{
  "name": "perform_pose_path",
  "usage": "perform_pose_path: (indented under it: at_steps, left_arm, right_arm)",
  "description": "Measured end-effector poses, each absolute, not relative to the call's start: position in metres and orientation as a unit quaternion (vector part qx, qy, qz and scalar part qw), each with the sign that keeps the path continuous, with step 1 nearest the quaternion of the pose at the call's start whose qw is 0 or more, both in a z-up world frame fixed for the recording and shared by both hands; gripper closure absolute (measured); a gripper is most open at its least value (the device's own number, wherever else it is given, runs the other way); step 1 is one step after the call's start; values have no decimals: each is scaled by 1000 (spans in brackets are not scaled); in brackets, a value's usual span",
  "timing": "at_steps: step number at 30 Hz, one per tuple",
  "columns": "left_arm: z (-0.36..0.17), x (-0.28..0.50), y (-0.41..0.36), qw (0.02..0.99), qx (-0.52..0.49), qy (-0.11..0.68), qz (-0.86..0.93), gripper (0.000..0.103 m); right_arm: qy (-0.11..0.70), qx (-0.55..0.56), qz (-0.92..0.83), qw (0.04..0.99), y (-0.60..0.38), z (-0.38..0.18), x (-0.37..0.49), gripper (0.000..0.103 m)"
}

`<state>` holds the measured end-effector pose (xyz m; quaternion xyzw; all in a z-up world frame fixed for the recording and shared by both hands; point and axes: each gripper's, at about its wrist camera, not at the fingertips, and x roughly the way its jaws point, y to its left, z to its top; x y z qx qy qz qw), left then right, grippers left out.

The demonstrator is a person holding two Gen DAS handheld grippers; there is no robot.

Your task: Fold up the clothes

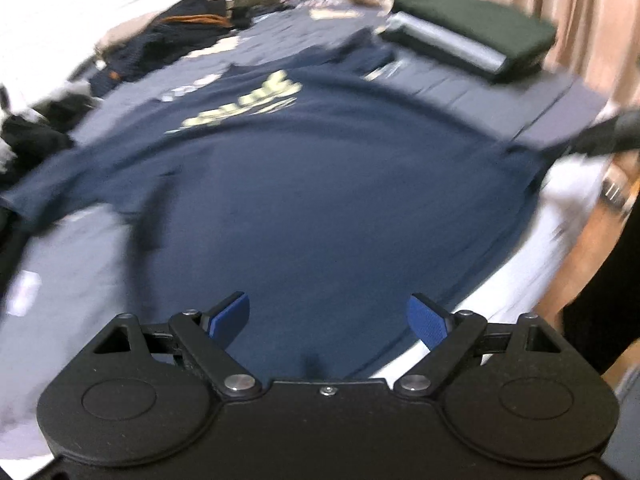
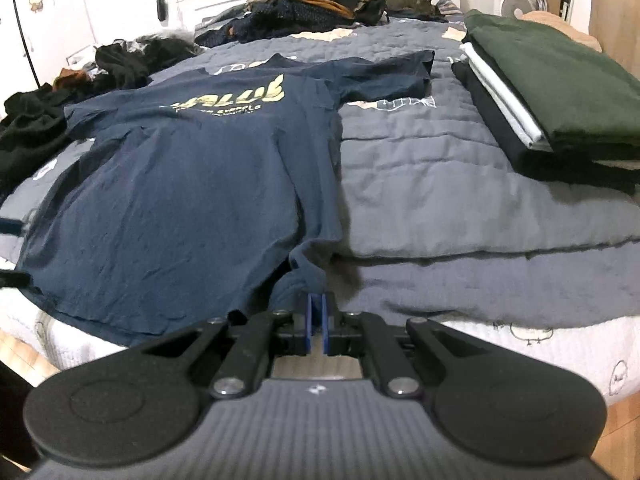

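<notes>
i see the navy t-shirt [image 2: 176,184] spread flat, print up, on the grey quilt [image 2: 440,184] of the bed, its hem at the near edge. my right gripper [image 2: 318,312] has its jaws pinched together on the shirt's lower right hem corner. my left gripper [image 1: 328,322] hangs over the shirt's lower middle, jaws wide apart and holding nothing. a folded stack [image 2: 552,92] sits to the right, loose clothes [image 2: 304,4] heaped at the far end

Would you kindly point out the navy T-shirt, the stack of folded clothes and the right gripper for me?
navy T-shirt [image 2: 172,184]: right wrist view, on the plain front below the print.
stack of folded clothes [image 2: 560,80]: right wrist view, on the green top garment.
right gripper [image 2: 319,312]: right wrist view, between the closed blue fingertips.
</notes>
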<state>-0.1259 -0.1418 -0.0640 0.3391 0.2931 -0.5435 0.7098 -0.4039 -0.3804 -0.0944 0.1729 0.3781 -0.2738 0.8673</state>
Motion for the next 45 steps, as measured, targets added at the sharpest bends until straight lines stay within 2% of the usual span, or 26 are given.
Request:
perform_pose_path:
  at_steps: [3,5,6,11,14,18,27,28,29,32,35,40,45]
  left_arm:
    - [-62,-102,-126,704,386,290,-521,19]
    - [-63,-86,-118,694,406,304,-511,31]
    - [-65,-77,-116,687,411,319,-508,33]
    - [-77,-47,-107,668,405,371,-502,71]
    - [-82,-40,-107,671,398,381,-496,71]
    - [-92,-38,-107,665,404,390,-493,68]
    - [-120,-49,-106,617,472,374,-507,54]
    - [-125,-49,-107,608,482,377,-506,56]
    - [-128,-46,-106,605,482,382,-505,73]
    - [-129,-31,-102,610,457,404,-505,95]
    - [-116,-20,-91,611,428,421,-516,98]
    - [-92,-35,-68,571,438,419,-554,103]
    - [-72,-42,-55,567,432,420,-561,103]
  right_arm:
    - [405,168,-278,854,-381,-97,-397,95]
    - [418,165,-278,849,-380,-96,-395,95]
    - [413,174,-273,851,-380,-93,-397,95]
    - [380,228,-250,861,-385,-83,-404,93]
    - [363,252,-238,865,-387,-82,-404,87]
    - [390,239,-224,861,-382,-95,-391,83]
    - [405,235,-219,856,-382,-104,-386,74]
    - [406,235,-219,856,-382,-105,-385,74]
    - [407,235,-219,855,-382,-105,-385,74]
    - [411,230,-220,854,-382,-106,-384,74]
    - [415,223,-223,853,-381,-107,-384,73]
    - [414,229,-218,853,-383,-107,-383,73]
    - [414,225,-211,857,-382,-105,-383,73]
